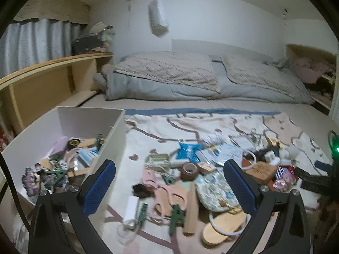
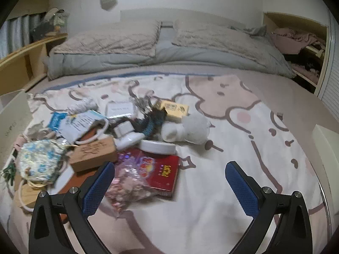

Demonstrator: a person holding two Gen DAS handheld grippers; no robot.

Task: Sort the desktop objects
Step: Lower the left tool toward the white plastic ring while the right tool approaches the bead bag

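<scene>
Clutter [image 1: 190,169] ahead of your left gripper [image 1: 169,186] | right gripper [image 2: 169,186] | both spread, empty | between picks | next: choose item, carry left to box [image 1: 63,116].

You've got two grippers, left gripper [image 1: 169,182] and right gripper [image 2: 169,182], both jaws spread, nothing between them. One white box [image 1: 114,131] at the blanket's left edge. One tape roll [image 1: 190,170] on the blanket, one more tape roll in the box [image 1: 74,142]. Two green clips [image 1: 177,213] near the blanket's front edge. One red box [image 2: 163,173], one wooden block [image 2: 93,153], one white plush toy [image 2: 190,129], two pillows [image 1: 167,69]. The smaller clutter is too blurred to count.
</scene>
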